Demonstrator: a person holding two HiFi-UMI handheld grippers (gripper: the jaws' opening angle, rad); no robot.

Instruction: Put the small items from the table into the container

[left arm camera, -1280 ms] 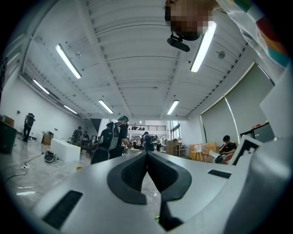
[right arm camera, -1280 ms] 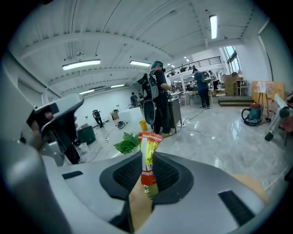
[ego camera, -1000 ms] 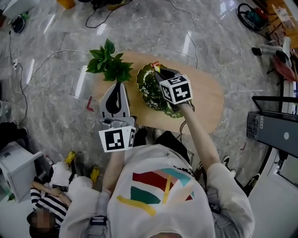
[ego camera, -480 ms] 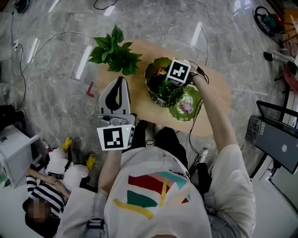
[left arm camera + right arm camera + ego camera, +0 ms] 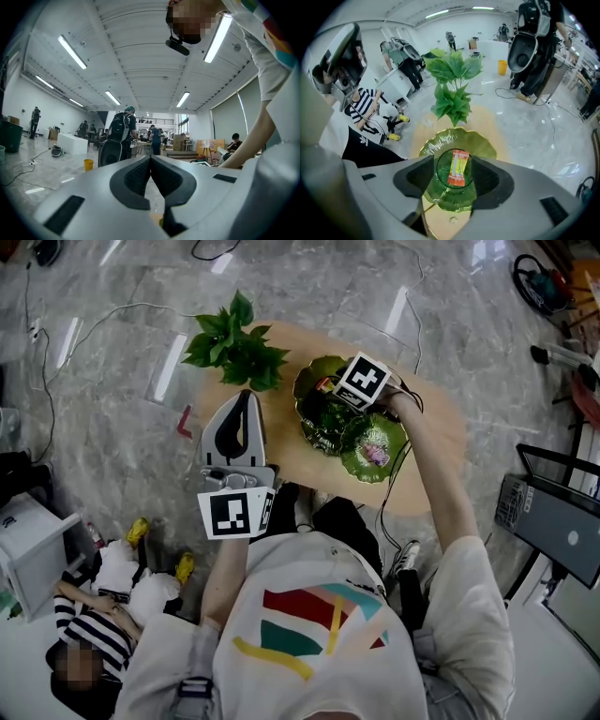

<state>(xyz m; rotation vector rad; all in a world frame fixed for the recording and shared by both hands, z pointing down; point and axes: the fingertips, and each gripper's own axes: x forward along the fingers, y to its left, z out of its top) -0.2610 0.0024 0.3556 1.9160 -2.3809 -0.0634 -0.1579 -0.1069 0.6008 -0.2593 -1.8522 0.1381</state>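
At the far left of the oval wooden table [image 5: 427,442], near its 10 o'clock edge, we see a leafy green plant [image 5: 234,341]. Just below it, at about 8 o'clock, our left gripper [image 5: 246,395] lies level and points toward 12 o'clock, its tip close to the leaves. In its own view the left gripper's [image 5: 150,159] jaws are pressed together at the tips with nothing between them. Moving right, a green leaf-shaped dish [image 5: 311,418] sits near the table's middle. Our right gripper [image 5: 330,397] hangs over it, pointing steeply down, with its marker cube on top. In the right gripper view, the right gripper's [image 5: 457,174] jaws are opening and stand spread on either side of an orange snack packet [image 5: 458,168]. The packet lies flat in the bowl of that dish [image 5: 440,143], lengthwise toward 12 o'clock, and neither pad touches it. At 4 o'clock from the first dish, touching or overlapping its rim, a second green leaf dish [image 5: 392,432] holds a small pinkish item [image 5: 375,455].
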